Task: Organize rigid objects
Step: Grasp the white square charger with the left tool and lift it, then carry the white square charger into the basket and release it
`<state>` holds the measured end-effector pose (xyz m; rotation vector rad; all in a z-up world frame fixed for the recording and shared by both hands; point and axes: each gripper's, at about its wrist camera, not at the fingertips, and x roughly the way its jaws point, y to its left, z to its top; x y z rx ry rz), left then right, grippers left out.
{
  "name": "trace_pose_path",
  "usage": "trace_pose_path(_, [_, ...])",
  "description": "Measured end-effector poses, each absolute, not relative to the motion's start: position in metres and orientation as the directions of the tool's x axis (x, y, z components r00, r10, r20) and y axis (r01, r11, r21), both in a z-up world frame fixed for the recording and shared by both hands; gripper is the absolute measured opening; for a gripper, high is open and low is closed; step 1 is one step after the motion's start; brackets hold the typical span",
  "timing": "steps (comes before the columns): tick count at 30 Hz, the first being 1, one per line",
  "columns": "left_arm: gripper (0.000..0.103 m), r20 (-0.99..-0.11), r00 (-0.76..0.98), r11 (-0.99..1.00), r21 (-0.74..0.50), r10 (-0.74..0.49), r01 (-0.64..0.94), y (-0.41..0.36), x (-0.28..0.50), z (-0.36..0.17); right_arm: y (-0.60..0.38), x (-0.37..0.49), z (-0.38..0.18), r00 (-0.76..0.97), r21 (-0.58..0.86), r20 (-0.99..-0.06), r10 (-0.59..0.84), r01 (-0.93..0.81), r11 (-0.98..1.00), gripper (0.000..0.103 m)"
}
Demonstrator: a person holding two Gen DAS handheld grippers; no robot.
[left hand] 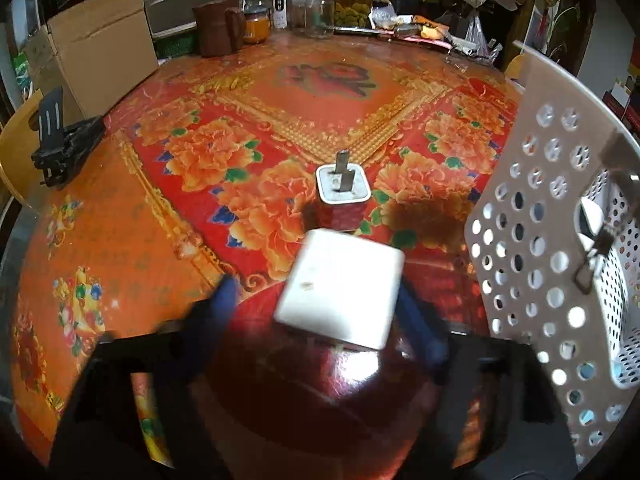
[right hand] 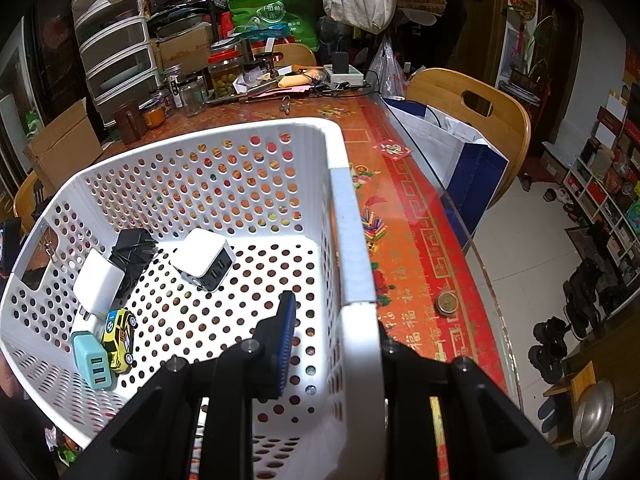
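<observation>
My left gripper has its blue fingers apart on either side of a white charger block; the block looks blurred and sits off-centre toward the right finger. A second white plug adapter stands prongs-up on the red floral table beyond it. My right gripper is shut on the right wall of the white perforated basket. Inside lie a white charger, a black adapter, a white-and-black USB charger, a yellow toy car and a teal charger.
The basket wall stands right of the left gripper. A black clip holder is at the table's left edge. Jars, a brown jug and a cardboard box line the far side. A coin lies near the glass edge; a wooden chair stands beyond.
</observation>
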<state>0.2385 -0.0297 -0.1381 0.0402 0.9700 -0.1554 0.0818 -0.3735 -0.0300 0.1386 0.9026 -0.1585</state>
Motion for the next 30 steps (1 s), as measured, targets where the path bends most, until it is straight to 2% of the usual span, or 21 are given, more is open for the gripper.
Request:
trace_pose_path(1, [0.047, -0.824, 0.557, 0.990, -0.028, -0.103, 0.141, -0.029, 0.237, -0.136, -0.373, 0.082, -0.030, 0.610, 0.054, -0.789, -0.078, 0.194, 0.979, 0.023])
trace_pose_path(9, [0.046, -0.801, 0.597, 0.996, 0.007, -0.045, 0.086, -0.010, 0.224, -0.120, -0.374, 0.082, -0.030, 0.610, 0.053, -0.789, -0.076, 0.192, 0.980, 0.023])
trace_pose_path(16, [0.045, -0.710, 0.704, 0.997, 0.043, -0.011, 0.058, -0.002, 0.194, -0.049, -0.373, 0.082, -0.030, 0.613, 0.056, -0.787, -0.074, 0.189, 0.980, 0.023])
trace_pose_path(23, [0.045, -0.665, 0.733, 0.964, 0.075, -0.142, 0.255, -0.057, 0.159, 0.016, -0.373, 0.082, -0.030, 0.614, 0.057, -0.786, -0.071, 0.186, 0.981, 0.023])
trace_pose_path(30, [0.045, -0.767, 0.593, 0.858, 0.110, -0.247, 0.501, -0.150, 0.153, 0.022, -0.372, 0.082, -0.030, 0.613, 0.057, -0.787, -0.070, 0.186, 0.981, 0.023])
